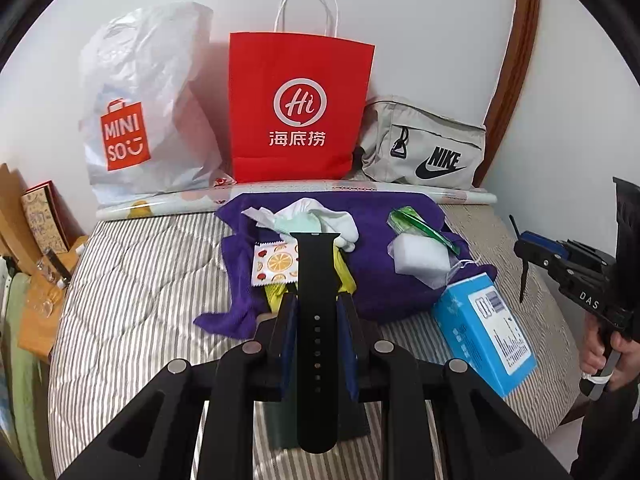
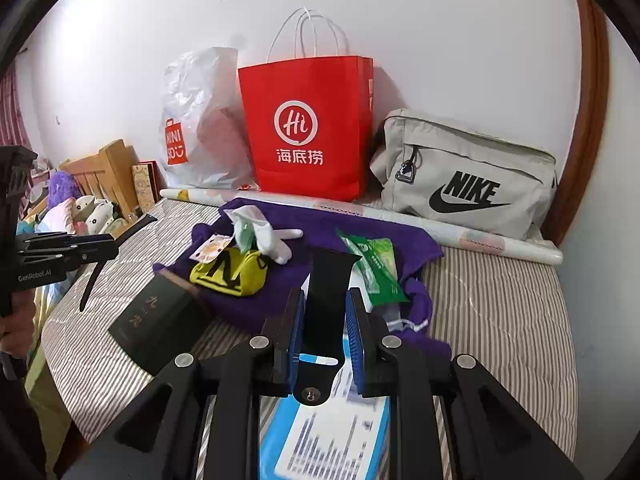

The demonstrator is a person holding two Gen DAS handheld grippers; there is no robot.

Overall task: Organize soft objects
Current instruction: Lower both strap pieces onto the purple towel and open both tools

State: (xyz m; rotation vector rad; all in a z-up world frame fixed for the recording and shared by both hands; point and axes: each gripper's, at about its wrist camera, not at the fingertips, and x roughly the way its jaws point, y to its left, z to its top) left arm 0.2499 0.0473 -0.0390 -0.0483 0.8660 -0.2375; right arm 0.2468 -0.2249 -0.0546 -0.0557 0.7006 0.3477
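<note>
My left gripper (image 1: 317, 304) is shut on a black watch strap with holes (image 1: 316, 264), which stands up between the blue pads. My right gripper (image 2: 326, 296) is shut on the other black strap half (image 2: 330, 276), its stud end near the camera. Both hover over a purple towel (image 1: 384, 280) on the striped bed. On the towel lie white socks (image 1: 320, 216), a yellow sock (image 2: 232, 272), a fruit-print packet (image 1: 274, 266), a white sponge (image 1: 420, 256) and a green tissue pack (image 2: 372, 260).
A Miniso plastic bag (image 1: 136, 120), a red paper bag (image 1: 298, 108) and a grey Nike bag (image 1: 428, 148) line the wall behind a paper roll (image 2: 440, 228). A blue box (image 1: 484, 328) and a black box (image 2: 156, 324) lie on the bed. A wooden headboard (image 2: 108, 172) is at the left.
</note>
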